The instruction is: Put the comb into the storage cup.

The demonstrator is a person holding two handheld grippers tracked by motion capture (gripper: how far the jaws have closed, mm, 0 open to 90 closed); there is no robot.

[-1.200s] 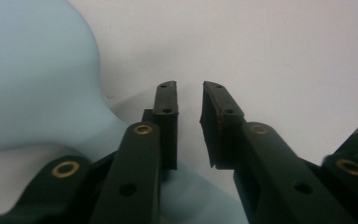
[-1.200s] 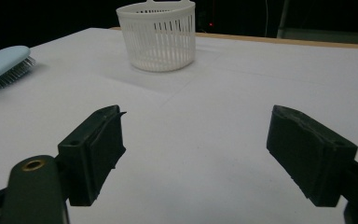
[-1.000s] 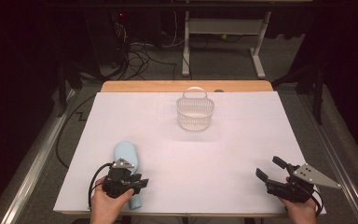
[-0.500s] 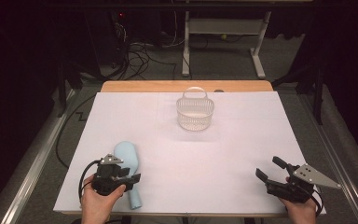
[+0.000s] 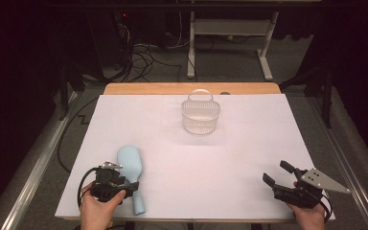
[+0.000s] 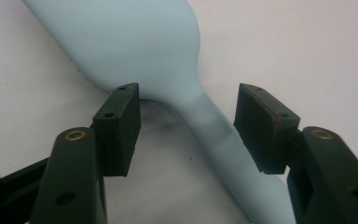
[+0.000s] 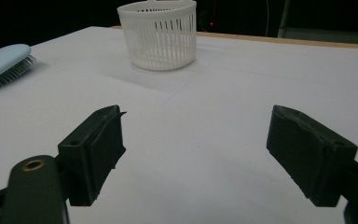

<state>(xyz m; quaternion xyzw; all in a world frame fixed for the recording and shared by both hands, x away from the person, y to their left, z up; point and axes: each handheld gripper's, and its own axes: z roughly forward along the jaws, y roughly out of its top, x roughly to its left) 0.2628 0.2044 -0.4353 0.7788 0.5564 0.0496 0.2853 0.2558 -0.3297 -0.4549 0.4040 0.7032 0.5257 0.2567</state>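
Left claw [image 6: 186, 126], just opening, straddles hairbrush [image 6: 168, 70] handle untouched; right claw [image 7: 193, 154] gapes empty.

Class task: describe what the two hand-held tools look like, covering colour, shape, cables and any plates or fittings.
Both tools are black, each with two blocky, flat-faced jaws. The left tool carries a small grey metal fitting on top and trails a black cable looping beside the hand. The right tool bears a grey three-cornered plate with small holes. The gripper views show brass-coloured rivets at the jaw bases.
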